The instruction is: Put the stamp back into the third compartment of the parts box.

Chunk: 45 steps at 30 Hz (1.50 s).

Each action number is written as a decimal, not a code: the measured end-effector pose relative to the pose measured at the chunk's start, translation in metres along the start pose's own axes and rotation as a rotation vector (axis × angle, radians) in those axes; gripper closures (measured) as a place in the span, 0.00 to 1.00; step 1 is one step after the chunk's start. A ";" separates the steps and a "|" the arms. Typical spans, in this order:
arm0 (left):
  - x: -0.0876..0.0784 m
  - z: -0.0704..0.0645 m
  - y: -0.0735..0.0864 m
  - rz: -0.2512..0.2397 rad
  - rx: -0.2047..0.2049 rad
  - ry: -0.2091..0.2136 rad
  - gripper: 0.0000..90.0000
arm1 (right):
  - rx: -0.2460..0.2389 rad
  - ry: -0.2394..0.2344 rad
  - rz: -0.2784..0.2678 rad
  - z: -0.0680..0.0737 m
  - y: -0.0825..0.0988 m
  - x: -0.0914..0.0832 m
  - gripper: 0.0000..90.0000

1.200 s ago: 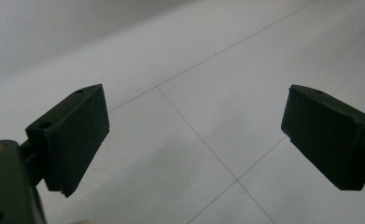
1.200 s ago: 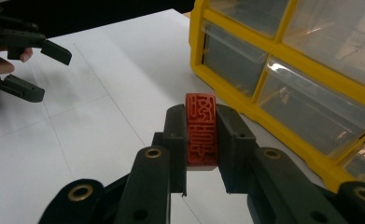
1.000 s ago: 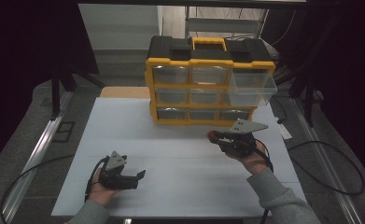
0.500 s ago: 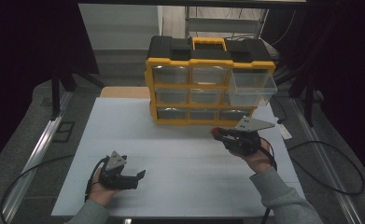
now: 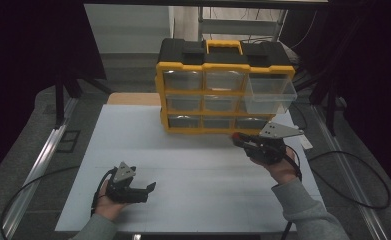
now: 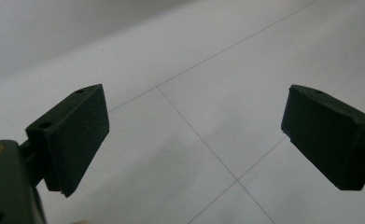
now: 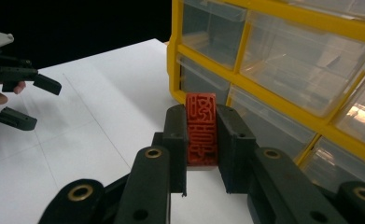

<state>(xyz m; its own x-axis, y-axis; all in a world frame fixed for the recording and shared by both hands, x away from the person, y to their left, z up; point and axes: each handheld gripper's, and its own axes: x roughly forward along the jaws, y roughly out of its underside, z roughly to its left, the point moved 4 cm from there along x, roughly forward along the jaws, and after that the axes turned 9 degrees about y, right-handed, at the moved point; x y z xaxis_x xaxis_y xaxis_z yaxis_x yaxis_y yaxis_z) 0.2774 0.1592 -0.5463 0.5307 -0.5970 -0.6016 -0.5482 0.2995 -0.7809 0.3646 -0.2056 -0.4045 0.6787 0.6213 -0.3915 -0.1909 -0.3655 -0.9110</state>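
My right gripper [image 7: 201, 122] is shut on a red stamp block [image 7: 201, 128] with raised characters on its face, held upright between the pads. In the high view this gripper [image 5: 239, 140] hovers just in front of the bottom right drawers of the yellow and black drawer organizer [image 5: 223, 95], the red block [image 5: 236, 135] at its tip. The organizer's top right clear drawer [image 5: 270, 92] is pulled out. My left gripper [image 5: 150, 189] rests low on the white table [image 5: 198, 165] at the near left, open, with nothing between its pads [image 6: 75, 135].
The organizer [image 7: 283, 60] stands at the table's far edge, its other clear drawers pushed in. The left gripper [image 7: 35, 100] appears far off in the right gripper view. Cables trail off both table sides. Dark floor and metal rails surround the table.
My right gripper has drifted slightly right and toward the organizer with the red block in it. The left gripper has stayed put.
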 end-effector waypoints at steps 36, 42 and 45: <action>-0.001 0.002 -0.002 -0.010 -0.008 0.004 0.09 | 0.005 0.047 -0.147 -0.013 -0.055 -0.034 0.83; -0.001 0.002 -0.002 -0.008 -0.010 0.005 0.09 | 0.007 0.053 -0.153 -0.016 -0.059 -0.033 0.83; -0.001 0.002 -0.002 -0.008 -0.009 0.004 0.09 | 0.009 0.052 -0.153 -0.018 -0.060 -0.033 0.83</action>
<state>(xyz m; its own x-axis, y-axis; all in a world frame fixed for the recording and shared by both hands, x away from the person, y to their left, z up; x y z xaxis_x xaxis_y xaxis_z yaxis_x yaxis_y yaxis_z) 0.2795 0.1605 -0.5447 0.5326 -0.6022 -0.5948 -0.5500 0.2879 -0.7840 0.3662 -0.2165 -0.3343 0.7364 0.6323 -0.2407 -0.0884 -0.2628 -0.9608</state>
